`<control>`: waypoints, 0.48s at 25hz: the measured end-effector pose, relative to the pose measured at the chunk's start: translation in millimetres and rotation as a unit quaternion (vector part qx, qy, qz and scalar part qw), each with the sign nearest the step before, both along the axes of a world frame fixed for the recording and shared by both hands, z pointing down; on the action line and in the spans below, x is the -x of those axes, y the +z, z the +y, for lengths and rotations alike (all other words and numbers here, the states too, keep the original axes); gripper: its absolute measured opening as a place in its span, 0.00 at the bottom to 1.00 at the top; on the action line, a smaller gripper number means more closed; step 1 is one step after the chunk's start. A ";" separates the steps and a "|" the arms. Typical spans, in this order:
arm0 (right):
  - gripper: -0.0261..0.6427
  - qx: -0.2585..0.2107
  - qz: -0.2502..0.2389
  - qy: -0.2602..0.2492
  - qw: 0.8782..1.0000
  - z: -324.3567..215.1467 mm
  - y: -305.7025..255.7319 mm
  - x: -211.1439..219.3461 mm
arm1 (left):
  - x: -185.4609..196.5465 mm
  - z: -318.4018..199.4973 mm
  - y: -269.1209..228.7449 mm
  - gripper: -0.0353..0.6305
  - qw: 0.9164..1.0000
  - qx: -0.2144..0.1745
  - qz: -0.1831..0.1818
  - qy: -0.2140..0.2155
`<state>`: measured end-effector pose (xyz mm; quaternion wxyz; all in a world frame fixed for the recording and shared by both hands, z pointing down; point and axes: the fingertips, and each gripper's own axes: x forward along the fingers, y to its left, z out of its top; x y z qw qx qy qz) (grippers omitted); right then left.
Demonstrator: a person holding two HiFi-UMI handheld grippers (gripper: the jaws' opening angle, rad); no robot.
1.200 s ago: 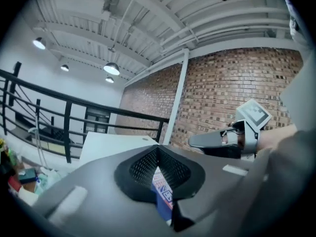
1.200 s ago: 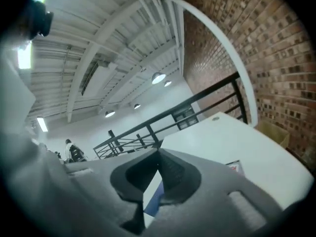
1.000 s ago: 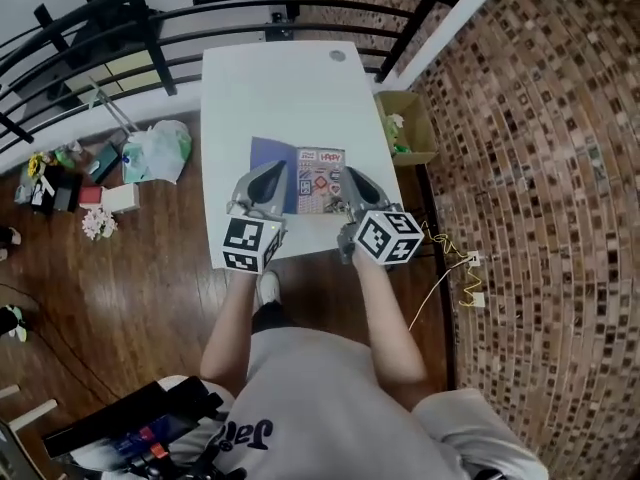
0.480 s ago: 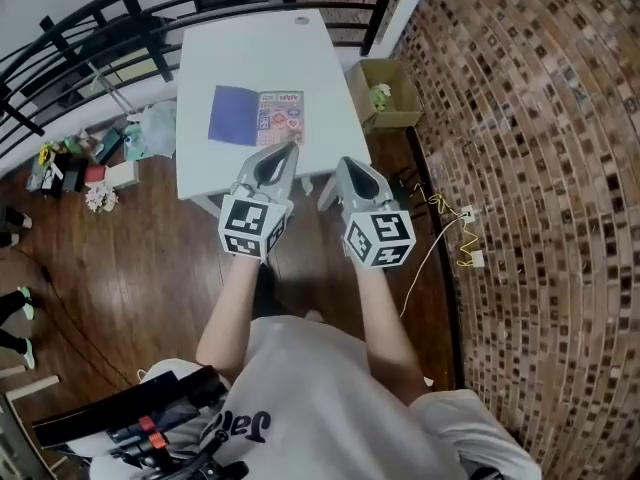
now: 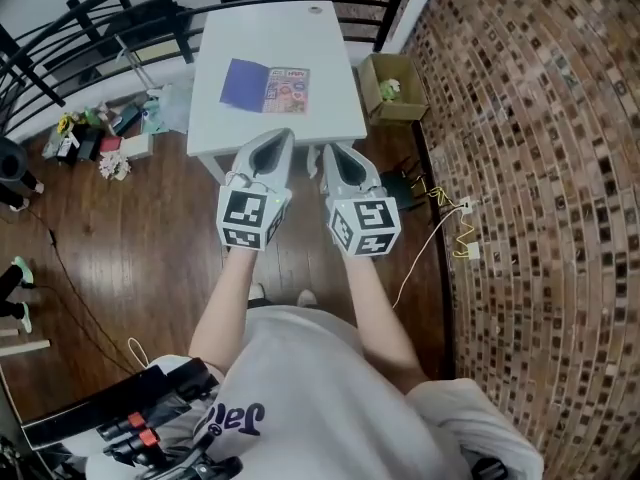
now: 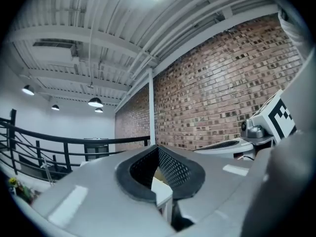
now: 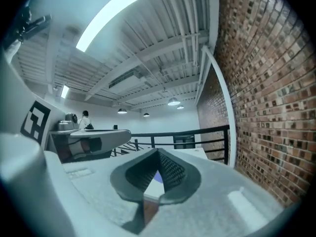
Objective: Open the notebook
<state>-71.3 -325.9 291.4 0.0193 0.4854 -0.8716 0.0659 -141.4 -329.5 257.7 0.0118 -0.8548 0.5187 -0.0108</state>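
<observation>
Left tongs point(image 5: 281, 140): jaws together, nothing held, level over floor, just short of table's near edge.
Right tongs point(image 5: 328, 152): jaws together, empty, just beside left pair.
Clutter point(image 5: 95, 138): on floor, left of table.
Notebook point(image 5: 265, 86): lying open on table, apart from both tongs; blue page left, stickered page right.
Table point(image 5: 300, 38): white, beyond tongs.
Box point(image 5: 393, 88): on floor, right of table.
</observation>
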 end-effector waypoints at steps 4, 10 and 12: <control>0.03 -0.033 -0.007 0.013 0.999 2.9 -28.8 6.4 | 18.7 7.1 -27.7 0.08 1.000 -0.022 0.008 -0.009; 0.03 -0.049 -0.011 0.013 0.999 12.1 -42.9 31.8 | 54.5 21.1 -30.7 0.08 0.999 -0.025 0.016 -0.031; 0.03 -0.052 -0.007 0.006 0.999 16.8 -44.4 45.9 | 66.5 25.2 -29.0 0.08 0.999 -0.021 0.018 -0.039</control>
